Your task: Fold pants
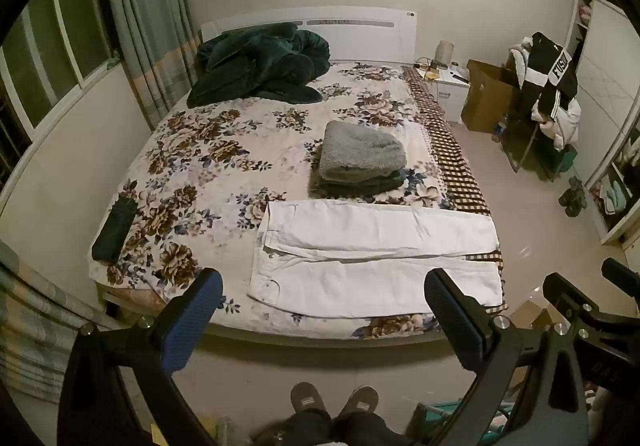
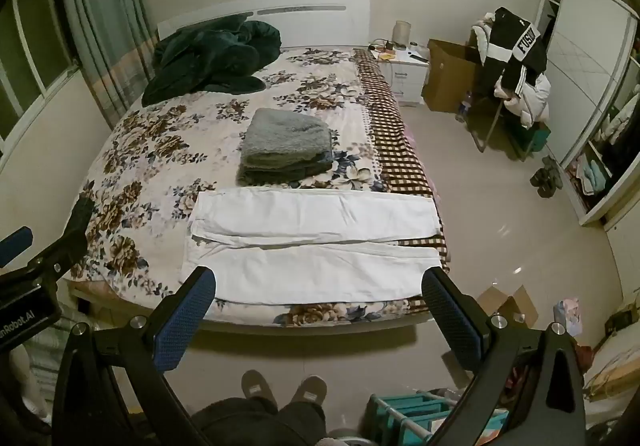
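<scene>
White pants [image 1: 372,258] lie flat across the near end of the floral bed [image 1: 208,165], waist to the left, both legs stretched to the right edge; they also show in the right wrist view [image 2: 312,242]. My left gripper [image 1: 324,290] is open and empty, held above the floor in front of the bed, short of the pants. My right gripper [image 2: 320,286] is open and empty, likewise in front of the bed's near edge. It also shows at the right edge of the left wrist view [image 1: 580,310].
A stack of folded grey clothes [image 1: 360,161] sits behind the pants. A dark green blanket [image 1: 256,65] is heaped by the headboard. A dark flat object [image 1: 114,228] lies at the bed's left corner. A chair with clothes [image 1: 548,93], boxes and a nightstand stand to the right.
</scene>
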